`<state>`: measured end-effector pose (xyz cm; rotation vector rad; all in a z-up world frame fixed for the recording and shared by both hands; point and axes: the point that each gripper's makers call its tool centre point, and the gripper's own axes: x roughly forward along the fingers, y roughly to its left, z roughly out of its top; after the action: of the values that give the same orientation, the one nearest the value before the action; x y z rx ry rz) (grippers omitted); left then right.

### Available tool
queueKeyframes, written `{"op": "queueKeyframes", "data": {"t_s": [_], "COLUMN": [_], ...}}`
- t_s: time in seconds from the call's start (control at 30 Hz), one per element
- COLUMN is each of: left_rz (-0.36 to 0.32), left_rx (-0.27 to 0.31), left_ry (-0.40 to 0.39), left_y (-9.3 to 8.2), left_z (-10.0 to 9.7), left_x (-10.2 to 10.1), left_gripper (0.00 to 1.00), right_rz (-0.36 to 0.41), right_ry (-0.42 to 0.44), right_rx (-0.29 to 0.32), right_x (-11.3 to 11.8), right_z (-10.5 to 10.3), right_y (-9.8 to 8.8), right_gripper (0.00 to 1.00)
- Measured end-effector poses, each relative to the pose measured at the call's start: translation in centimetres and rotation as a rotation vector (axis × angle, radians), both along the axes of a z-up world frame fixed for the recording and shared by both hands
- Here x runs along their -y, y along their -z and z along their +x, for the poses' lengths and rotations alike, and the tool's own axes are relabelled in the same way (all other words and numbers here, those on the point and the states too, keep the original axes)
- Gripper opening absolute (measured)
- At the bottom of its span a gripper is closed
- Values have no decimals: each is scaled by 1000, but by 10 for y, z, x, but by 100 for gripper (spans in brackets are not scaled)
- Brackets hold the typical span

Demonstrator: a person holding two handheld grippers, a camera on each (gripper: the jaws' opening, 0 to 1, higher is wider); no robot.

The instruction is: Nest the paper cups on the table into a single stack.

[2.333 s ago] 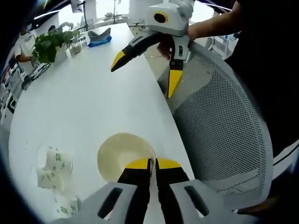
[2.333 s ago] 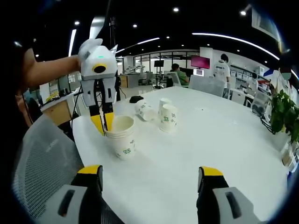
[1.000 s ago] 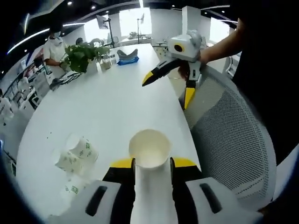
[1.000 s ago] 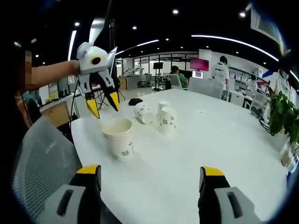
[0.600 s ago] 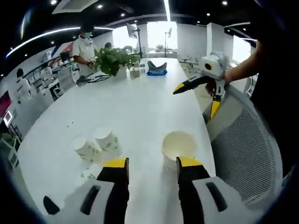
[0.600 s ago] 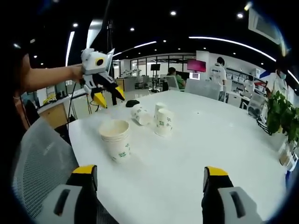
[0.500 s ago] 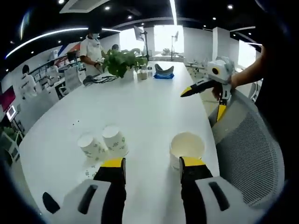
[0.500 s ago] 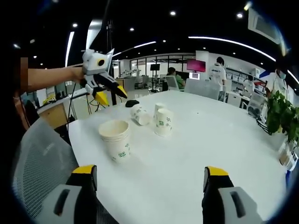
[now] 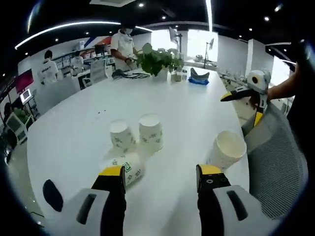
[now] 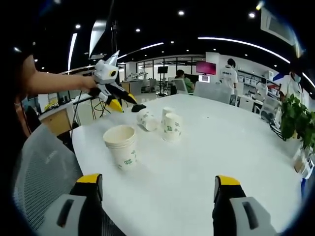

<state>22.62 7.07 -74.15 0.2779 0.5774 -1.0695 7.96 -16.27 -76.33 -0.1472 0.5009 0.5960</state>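
A stack of nested paper cups [image 10: 122, 145] stands upright near the table's edge, also visible as the cup stack [image 9: 227, 147] to the right of my left gripper's jaws. Two green-printed cups [image 9: 151, 132] stand upside down side by side, and a third cup [image 9: 125, 167] lies on its side just ahead of my left jaw. My left gripper [image 9: 161, 172] is open with nothing between its jaws; the left gripper [image 10: 125, 103] hovers beyond the stack, near the loose cups [image 10: 172, 127]. My right gripper [image 10: 157, 181] is open and empty, held back from the stack; the right gripper [image 9: 241, 108] hangs over the table's edge.
The white table [image 10: 221, 147] is long and rounded. A grey mesh chair [image 9: 273, 167] sits at its near edge. A potted plant [image 9: 157, 59] and a blue item [image 9: 198, 78] stand at the far end. A small black object [image 10: 139, 107] lies past the loose cups. People stand in the background.
My left gripper opened, let go of the cup stack's rim, pulled back and swung toward the loose cups. The stack stays on the table. My right gripper has barely moved.
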Motion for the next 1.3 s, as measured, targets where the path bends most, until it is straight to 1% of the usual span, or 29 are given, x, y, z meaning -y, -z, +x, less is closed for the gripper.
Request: {"op": "queueKeyframes", "data": {"t_s": [0.07, 0.1, 0.23, 0.33, 0.37, 0.43, 0.47, 0.6, 0.63, 0.7, 0.73, 0.83, 0.93, 1.0, 1.13, 1.23, 1.3], "left_rz": [-10, -13, -2, 8, 6, 6, 7, 9, -10, -39, -58, -85, -99, -104, -125, -152, -189], "left_rx": [-10, -12, -35, -48, -52, -54, -55, -86, -105, -128, -140, -168, -181, -194, -233, -259, -277], "left_ry": [-6, -11, -44, -72, -82, -109, -118, -169, -189, -206, -218, -234, -236, -236, -241, -250, -265], "left_y": [3, 4, 10, 18, 18, 24, 24, 31, 32, 36, 36, 36, 34, 35, 42, 44, 43], "left_z": [5, 2, 5, 18, 20, 33, 34, 45, 47, 56, 59, 62, 58, 56, 59, 57, 55], "left_x": [-1, 4, 4, -4, -4, -12, -13, -15, -15, -20, -20, -19, -13, -11, -15, -13, -12], "left_gripper": [56, 57, 58, 59, 61, 64, 63, 56, 56, 54, 53, 49, 48, 44, 35, 31, 28], "right_rz": [-1, -1, -5, -5, -5, -4, -5, -7, -10, -11, -9, -7, -5, -7, -6, -6, -8], "right_ry": [-1, -2, -5, -4, -3, -3, -3, -9, -11, -11, -9, -5, -9, -12, -12, -11, -14], "right_rx": [-2, -3, -6, -7, -8, -9, -12, -18, -19, -21, -19, -21, -25, -28, -30, -33, -35], "right_x": [1, 1, 1, 1, 1, 1, 1, -1, -1, -2, -2, 0, -1, -2, -1, -1, -2], "right_z": [0, 0, 0, -1, -1, -1, -1, -2, -3, -3, -3, -2, -3, -4, -4, -4, -4], "right_y": [1, 2, 3, 3, 3, 4, 4, 4, 4, 4, 4, 4, 4, 5, 5, 6, 6], "right_gripper": [95, 94, 94, 94, 94, 94, 93, 92, 92, 92, 92, 92, 91, 91, 90, 89, 89]}}
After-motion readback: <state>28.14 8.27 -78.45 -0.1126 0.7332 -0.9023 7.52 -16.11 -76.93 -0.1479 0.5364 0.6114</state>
